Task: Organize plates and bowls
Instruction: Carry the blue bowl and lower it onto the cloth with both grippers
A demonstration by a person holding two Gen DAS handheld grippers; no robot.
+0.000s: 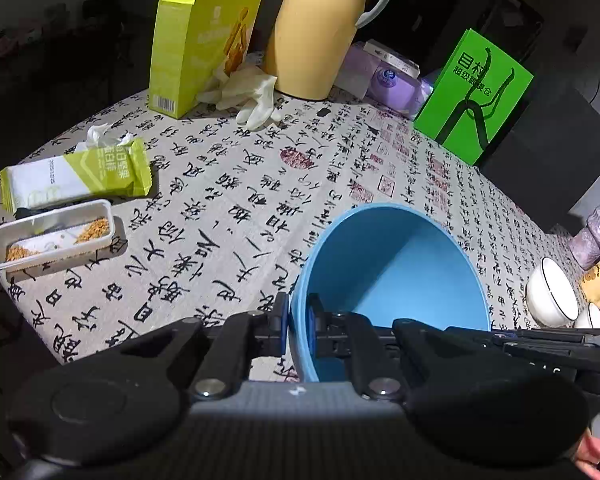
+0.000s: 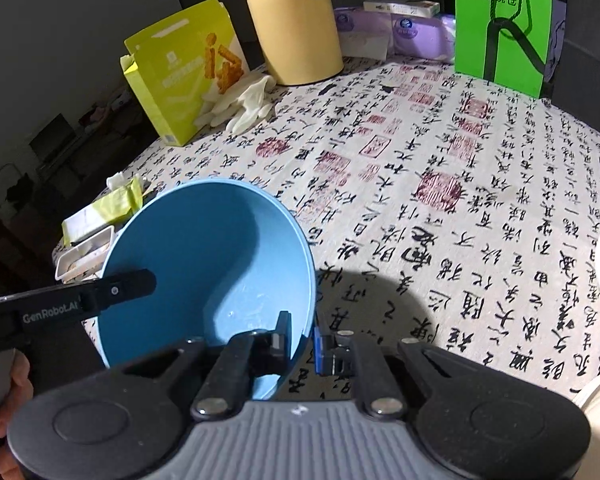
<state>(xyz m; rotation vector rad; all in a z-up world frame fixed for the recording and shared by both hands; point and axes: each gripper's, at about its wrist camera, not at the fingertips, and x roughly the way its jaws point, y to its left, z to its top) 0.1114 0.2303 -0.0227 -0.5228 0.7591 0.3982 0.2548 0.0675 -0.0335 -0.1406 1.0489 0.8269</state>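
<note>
A smooth, empty light-blue plastic bowl [image 1: 396,272] hangs tilted above the calligraphy-print tablecloth, pinched at opposite rims. Two white black-rimmed ceramic bowls [image 1: 552,298] sit far right.

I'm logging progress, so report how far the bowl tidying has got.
Done: nothing clearly; no finished stack shows. In hand: the blue bowl, tilted, with the left tongs and the right tongs each shut on its rim at opposite sides. Left: the white bowls and a yellow one still sit at the table's right edge, and the blue bowl has yet to be set down.
</note>
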